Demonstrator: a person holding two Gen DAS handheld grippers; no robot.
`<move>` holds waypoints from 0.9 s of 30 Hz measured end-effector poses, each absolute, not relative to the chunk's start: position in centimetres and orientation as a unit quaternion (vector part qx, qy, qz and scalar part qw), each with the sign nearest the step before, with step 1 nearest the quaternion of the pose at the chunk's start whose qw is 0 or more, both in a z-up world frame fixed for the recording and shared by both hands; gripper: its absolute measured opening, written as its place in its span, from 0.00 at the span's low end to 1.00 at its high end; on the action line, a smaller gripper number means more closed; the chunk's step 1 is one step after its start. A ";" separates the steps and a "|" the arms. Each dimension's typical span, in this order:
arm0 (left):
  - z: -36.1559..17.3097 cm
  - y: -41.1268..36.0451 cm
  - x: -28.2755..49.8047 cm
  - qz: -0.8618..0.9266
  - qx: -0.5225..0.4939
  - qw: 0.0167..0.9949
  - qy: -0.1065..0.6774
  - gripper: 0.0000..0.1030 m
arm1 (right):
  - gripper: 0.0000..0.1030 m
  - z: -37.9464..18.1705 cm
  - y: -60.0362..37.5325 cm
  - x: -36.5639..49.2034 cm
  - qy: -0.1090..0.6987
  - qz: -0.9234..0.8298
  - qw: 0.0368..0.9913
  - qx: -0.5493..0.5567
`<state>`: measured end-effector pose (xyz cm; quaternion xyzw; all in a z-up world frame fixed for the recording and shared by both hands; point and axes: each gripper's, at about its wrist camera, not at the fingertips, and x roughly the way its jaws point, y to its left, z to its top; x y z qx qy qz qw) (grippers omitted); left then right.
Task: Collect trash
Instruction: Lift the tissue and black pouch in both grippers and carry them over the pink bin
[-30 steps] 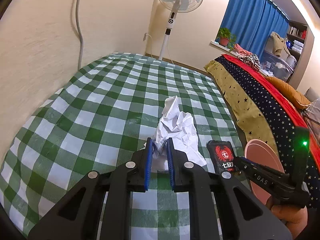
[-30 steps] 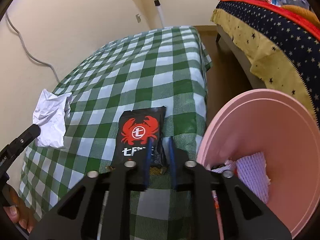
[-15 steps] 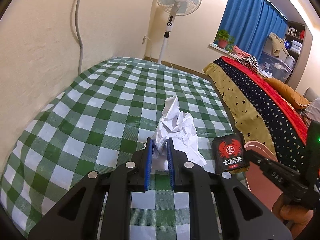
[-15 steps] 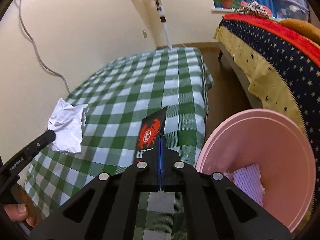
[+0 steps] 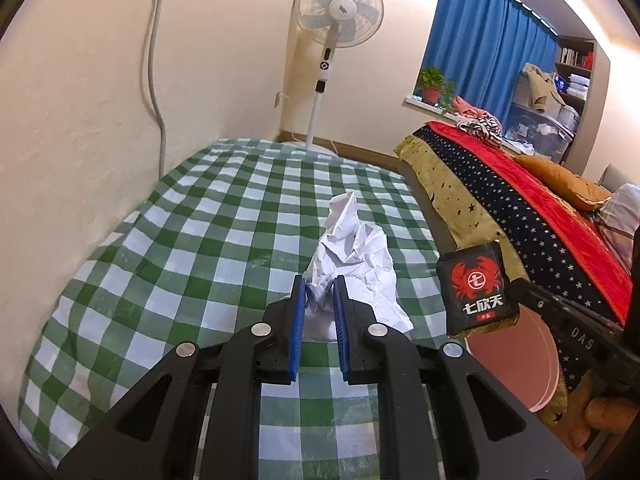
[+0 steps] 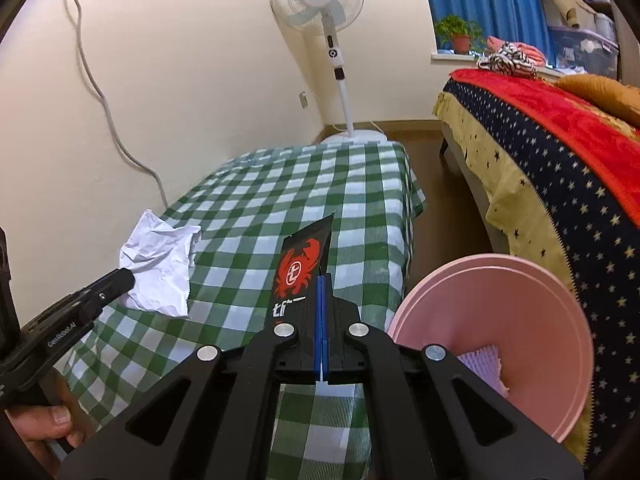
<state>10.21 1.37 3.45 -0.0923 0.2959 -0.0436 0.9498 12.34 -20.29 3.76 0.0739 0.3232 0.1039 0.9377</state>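
Note:
My left gripper [image 5: 319, 282] is shut on the near edge of a crumpled white paper [image 5: 352, 256], held just above the green checked tablecloth [image 5: 200, 240]. The paper also shows at the left of the right wrist view [image 6: 160, 264]. My right gripper [image 6: 323, 280] is shut on a black snack packet with a red crab logo [image 6: 298, 268] and holds it up above the table's right side. The packet also shows in the left wrist view [image 5: 474, 290]. A pink bin [image 6: 520, 300] stands on the floor right of the table, with purple-white trash [image 6: 482, 366] inside.
A standing fan [image 6: 320, 0] is beyond the table's far end. A bed with a star-patterned cover [image 6: 560, 168] runs along the right, with a narrow floor gap between it and the table. A wall with a cable [image 5: 154, 72] borders the left.
My right gripper has shut on the black packet and lifted it off the tablecloth. My left gripper has kept its hold on the paper and risen slightly.

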 end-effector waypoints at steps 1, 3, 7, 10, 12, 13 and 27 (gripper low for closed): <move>3.7 1.3 10.0 -0.045 -0.092 0.950 0.294 0.14 | 0.00 4.1 -20.3 12.1 0.322 0.104 0.938 0.074; 3.9 1.2 9.6 -0.048 -0.091 0.951 0.292 0.14 | 0.00 4.7 -20.5 11.5 0.321 0.100 0.939 0.070; 4.4 0.8 8.8 -0.057 -0.091 0.952 0.287 0.14 | 0.00 5.9 -20.9 10.0 0.319 0.094 0.941 0.065; 4.6 0.4 8.6 -0.063 -0.090 0.952 0.285 0.14 | 0.00 6.7 -21.5 9.0 0.315 0.087 0.943 0.060; 4.7 0.0 8.4 -0.069 -0.089 0.952 0.283 0.14 | 0.00 7.0 -21.9 8.6 0.315 0.083 0.943 0.062; 4.7 -0.2 8.4 -0.071 -0.089 0.952 0.283 0.14 | 0.00 7.3 -22.1 8.4 0.315 0.080 0.944 0.061; 4.1 -4.1 8.7 -0.106 -0.074 0.952 0.278 0.14 | 0.00 8.5 -29.5 6.2 0.285 0.002 0.956 0.072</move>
